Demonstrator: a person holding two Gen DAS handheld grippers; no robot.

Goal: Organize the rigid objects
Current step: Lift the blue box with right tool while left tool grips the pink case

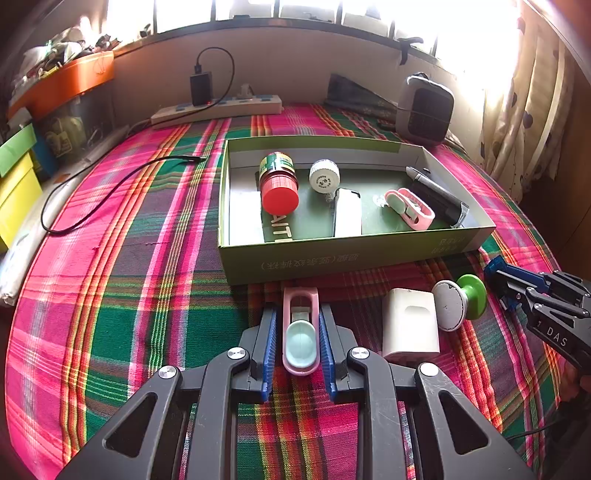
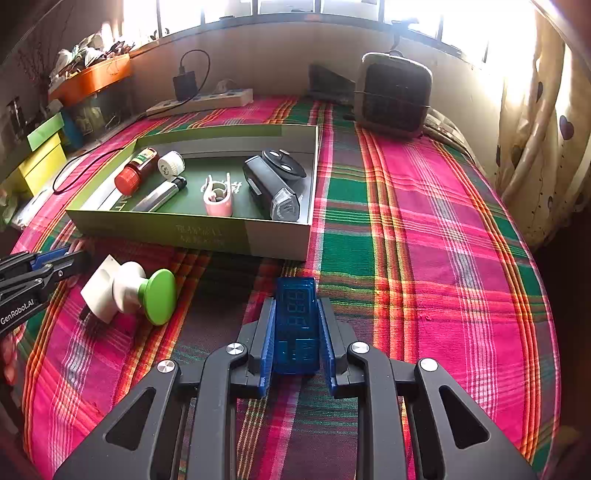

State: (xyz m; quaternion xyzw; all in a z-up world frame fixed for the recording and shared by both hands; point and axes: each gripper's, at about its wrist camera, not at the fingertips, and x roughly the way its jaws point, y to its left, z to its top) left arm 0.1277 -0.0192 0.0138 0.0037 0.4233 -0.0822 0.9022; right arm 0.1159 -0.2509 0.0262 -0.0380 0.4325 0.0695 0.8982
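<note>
Everywhere plaid cloth (image 2: 424, 229) (pink, green), sunlit window (image 1: 295, 11) behind green box (image 1: 332, 258).

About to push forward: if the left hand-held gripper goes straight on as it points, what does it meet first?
Probably the near wall of the green box, directly ahead of the left hand-held gripper and the pink clip it holds; only plaid cloth lies between. Depth is uncertain.

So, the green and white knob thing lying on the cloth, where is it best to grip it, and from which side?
Probably the narrow neck between the green disc and the white base. It lies on its side, so come from above, fingers straddling the neck. The white block touches its base, leaving the green end freer.
</note>
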